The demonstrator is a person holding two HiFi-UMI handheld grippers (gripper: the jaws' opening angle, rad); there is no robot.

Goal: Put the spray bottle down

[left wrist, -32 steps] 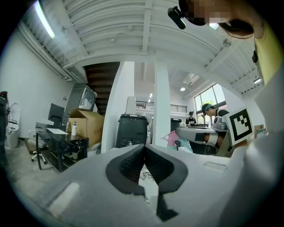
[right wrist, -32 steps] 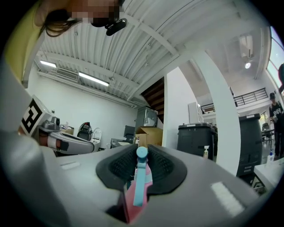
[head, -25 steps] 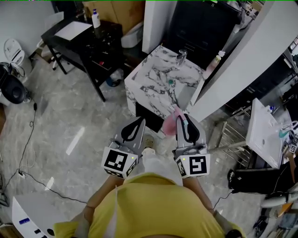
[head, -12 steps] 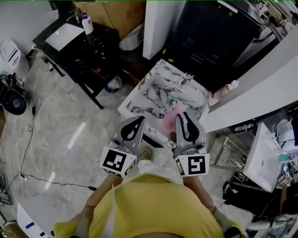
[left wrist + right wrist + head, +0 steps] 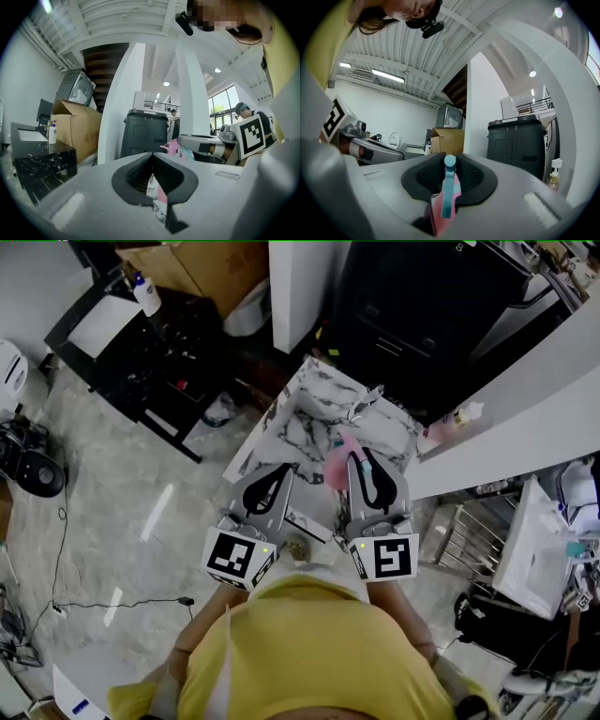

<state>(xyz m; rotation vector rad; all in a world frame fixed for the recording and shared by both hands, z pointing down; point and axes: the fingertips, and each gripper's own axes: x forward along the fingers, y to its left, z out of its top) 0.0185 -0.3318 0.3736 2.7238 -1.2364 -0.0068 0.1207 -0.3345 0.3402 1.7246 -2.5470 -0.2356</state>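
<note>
The right gripper (image 5: 363, 463) is pinching the pink spray bottle (image 5: 336, 469) at frame center, by the marble counter's (image 5: 298, 432) lower edge. The left gripper (image 5: 277, 478) is keeping its jaws pressed together, empty.

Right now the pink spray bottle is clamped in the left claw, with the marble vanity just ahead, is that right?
Not quite: the pink spray bottle is clamped in the right claw, not the left claw, whose jaws are closed on nothing. The right gripper view shows it. The marble vanity is just ahead.
</note>
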